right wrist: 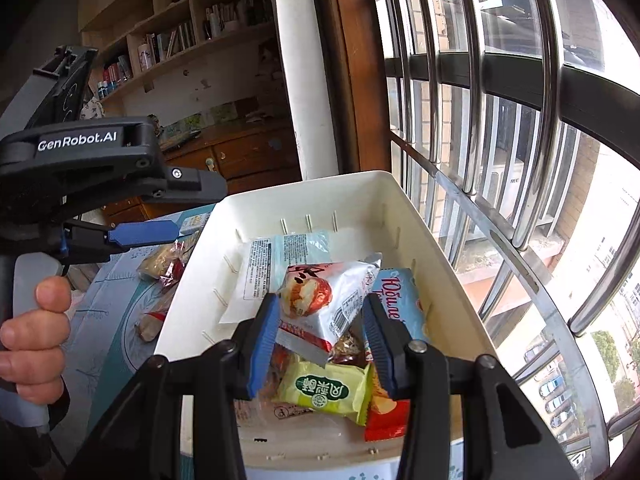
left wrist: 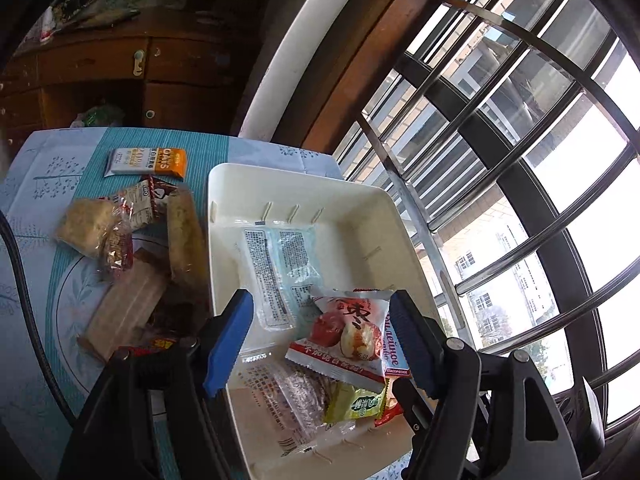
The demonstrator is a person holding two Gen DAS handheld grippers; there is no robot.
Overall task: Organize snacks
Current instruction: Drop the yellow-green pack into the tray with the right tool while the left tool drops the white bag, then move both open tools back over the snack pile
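Observation:
A white plastic bin [left wrist: 224, 184] [right wrist: 440, 232] stands on the table by the window and holds several snack packets. A red-and-white packet with a fruit picture [left wrist: 344, 336] [right wrist: 320, 300] lies on top, tilted. A green packet [left wrist: 356, 402] [right wrist: 324, 390], a pale blue packet [left wrist: 276, 268] [right wrist: 280, 260] and a blue wafer packet [right wrist: 400, 304] lie in the bin too. My left gripper [left wrist: 320, 344] is open above the bin, empty. My right gripper [right wrist: 320, 344] is open just above the red-and-white packet, not holding it. Loose snacks [left wrist: 132, 248] lie on the table left of the bin.
An orange-and-white oat bar [left wrist: 146, 162] lies at the far side of the blue patterned tablecloth [left wrist: 36, 184]. A barred window [right wrist: 500, 120] runs along the right. A wooden cabinet [left wrist: 120, 68] and bookshelves [right wrist: 168, 40] stand behind. My left gripper's body [right wrist: 80, 168] shows in the right wrist view.

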